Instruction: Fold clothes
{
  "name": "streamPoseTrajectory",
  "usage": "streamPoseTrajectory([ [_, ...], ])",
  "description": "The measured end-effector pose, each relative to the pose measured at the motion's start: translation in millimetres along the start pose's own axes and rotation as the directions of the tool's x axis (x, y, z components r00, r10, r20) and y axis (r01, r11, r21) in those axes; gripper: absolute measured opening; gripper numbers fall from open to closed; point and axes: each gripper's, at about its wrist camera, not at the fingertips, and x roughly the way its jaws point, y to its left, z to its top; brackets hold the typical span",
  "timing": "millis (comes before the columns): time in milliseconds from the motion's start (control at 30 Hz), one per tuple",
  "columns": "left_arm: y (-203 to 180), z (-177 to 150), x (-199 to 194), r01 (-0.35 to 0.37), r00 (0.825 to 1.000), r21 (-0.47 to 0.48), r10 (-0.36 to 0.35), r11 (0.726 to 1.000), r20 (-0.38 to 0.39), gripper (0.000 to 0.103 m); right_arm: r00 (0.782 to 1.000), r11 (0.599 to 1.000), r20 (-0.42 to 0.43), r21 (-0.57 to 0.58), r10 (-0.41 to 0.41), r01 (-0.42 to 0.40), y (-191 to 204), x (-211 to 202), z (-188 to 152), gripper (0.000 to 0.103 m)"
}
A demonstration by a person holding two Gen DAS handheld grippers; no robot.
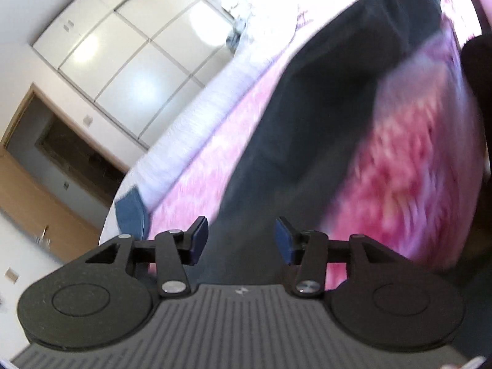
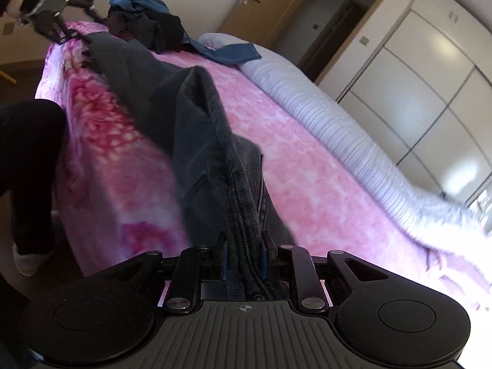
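Note:
A pair of dark grey jeans (image 2: 172,101) lies stretched lengthwise along the edge of a bed covered by a pink blanket (image 2: 307,178). My right gripper (image 2: 245,259) is shut on the near end of the jeans, with a stitched seam pinched between its blue pads. At the far end, my left gripper (image 2: 77,35) sits by the other end of the jeans. In the left wrist view, the left gripper (image 1: 242,241) stands open. The jeans (image 1: 307,117) run away beneath the gap, and its pads (image 1: 200,240) do not press on the cloth.
A heap of dark and blue clothes (image 2: 144,21) lies at the far end of the bed. A white ribbed duvet (image 2: 323,107) runs along its far side. A person's dark-trousered leg (image 2: 27,153) stands left of the bed. White wardrobes (image 2: 430,77) and a doorway (image 2: 338,21) lie beyond.

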Motion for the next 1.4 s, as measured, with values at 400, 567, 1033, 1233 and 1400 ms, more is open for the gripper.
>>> streamPoseTrajectory([
  [400,36.1,116.2,137.3,0.263,0.942,0.097,-0.277,0.96,0.188,0.05,0.998,0.984,0.038,0.166,0.053,-0.059,-21.2,-8.3,11.2,0.02],
  [567,41.4,125.6,144.5,0.391,0.891,0.18,-0.42,0.903,0.172,0.049,0.998,0.982,0.032,0.175,0.063,-0.067,-21.2,-13.5,7.5,0.02],
  [1033,-34.8,193.4,125.8,0.528,0.732,0.402,-0.641,0.748,0.232,0.045,0.998,0.979,0.013,0.194,0.054,-0.055,-19.0,-11.5,11.1,0.022],
  [1233,-79.0,223.0,149.4,0.512,0.773,0.454,-0.622,0.729,0.128,0.013,0.999,0.975,0.01,0.217,0.049,-0.05,-17.1,-16.1,6.2,0.038],
  [1400,-55.5,243.1,181.4,0.539,0.798,0.281,-0.588,0.794,0.131,0.007,0.997,0.938,0.057,0.341,0.051,-0.068,-29.4,-32.2,-3.5,0.07],
])
